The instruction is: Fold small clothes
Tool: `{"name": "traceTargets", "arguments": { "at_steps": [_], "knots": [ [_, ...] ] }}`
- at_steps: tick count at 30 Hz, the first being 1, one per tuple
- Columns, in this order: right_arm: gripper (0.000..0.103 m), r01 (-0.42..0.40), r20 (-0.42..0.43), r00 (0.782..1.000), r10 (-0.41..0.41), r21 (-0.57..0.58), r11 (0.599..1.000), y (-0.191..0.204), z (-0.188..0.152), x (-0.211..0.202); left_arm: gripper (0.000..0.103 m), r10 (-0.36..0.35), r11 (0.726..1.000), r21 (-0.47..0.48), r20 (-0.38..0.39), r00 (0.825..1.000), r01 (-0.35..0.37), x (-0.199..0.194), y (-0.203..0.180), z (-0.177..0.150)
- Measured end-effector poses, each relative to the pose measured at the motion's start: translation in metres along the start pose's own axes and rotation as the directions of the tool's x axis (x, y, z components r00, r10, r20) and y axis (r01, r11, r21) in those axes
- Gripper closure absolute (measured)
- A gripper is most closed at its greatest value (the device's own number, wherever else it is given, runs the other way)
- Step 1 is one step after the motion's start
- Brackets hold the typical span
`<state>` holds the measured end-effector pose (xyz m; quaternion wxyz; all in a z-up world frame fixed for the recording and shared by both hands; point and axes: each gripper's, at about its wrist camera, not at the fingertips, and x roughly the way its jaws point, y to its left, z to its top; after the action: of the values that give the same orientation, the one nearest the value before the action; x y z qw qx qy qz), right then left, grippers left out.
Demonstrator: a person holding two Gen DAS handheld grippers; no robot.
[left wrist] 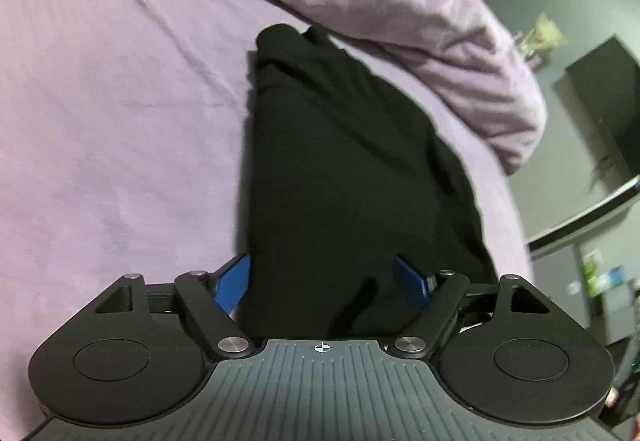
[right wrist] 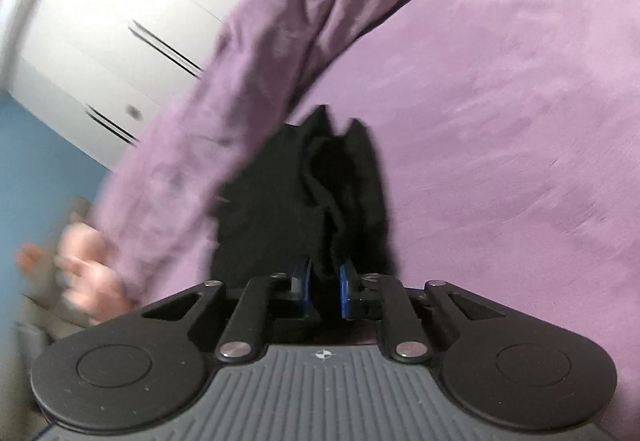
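A black garment [left wrist: 340, 169] lies on the purple bed sheet [left wrist: 120, 121], bunched into a long strip that runs away from the camera. My left gripper [left wrist: 324, 281] is open, its blue fingers [left wrist: 232, 285] wide apart on either side of the garment's near end. In the right wrist view the same black garment [right wrist: 312, 193] hangs bunched, and my right gripper [right wrist: 324, 293] is shut on its near edge, blue pads [right wrist: 345, 293] pressed on the cloth.
A rumpled purple duvet [left wrist: 400, 1] lies heaped along the far side of the bed, right behind the garment. White cupboard doors [right wrist: 120, 21] and a blue wall are off to the left. A dark cabinet [left wrist: 608, 101] and shelf stand beyond the bed's right edge.
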<state>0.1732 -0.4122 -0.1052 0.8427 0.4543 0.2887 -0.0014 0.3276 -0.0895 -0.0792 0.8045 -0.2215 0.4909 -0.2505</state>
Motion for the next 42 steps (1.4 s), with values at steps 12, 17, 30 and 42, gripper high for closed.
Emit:
{"name": "traceTargets", "arguments": {
  "at_steps": [12,17,30,42],
  "knots": [
    [0.073,0.083,-0.108,0.991,-0.083,-0.005,0.997,-0.022,0.015,0.0,0.02,0.026,0.999,0.04,0.022,0.999,-0.027,0.0,0.005,0.016],
    [0.062,0.045,-0.055,0.998,-0.044,0.009,0.999,-0.022,0.036,-0.008,0.019,-0.004,0.999,0.033,0.009,1.0,0.004,0.0,0.007,0.02],
    [0.04,0.023,-0.026,0.999,-0.026,-0.088,0.996,0.005,0.057,0.024,0.012,0.05,0.998,0.023,0.073,0.996,-0.052,-0.004,0.013,0.031],
    [0.051,-0.01,-0.041,0.999,-0.003,-0.304,0.953,0.071,0.074,0.076,0.006,0.054,0.995,0.069,0.176,0.983,-0.067,0.003,-0.001,0.062]
  ]
}}
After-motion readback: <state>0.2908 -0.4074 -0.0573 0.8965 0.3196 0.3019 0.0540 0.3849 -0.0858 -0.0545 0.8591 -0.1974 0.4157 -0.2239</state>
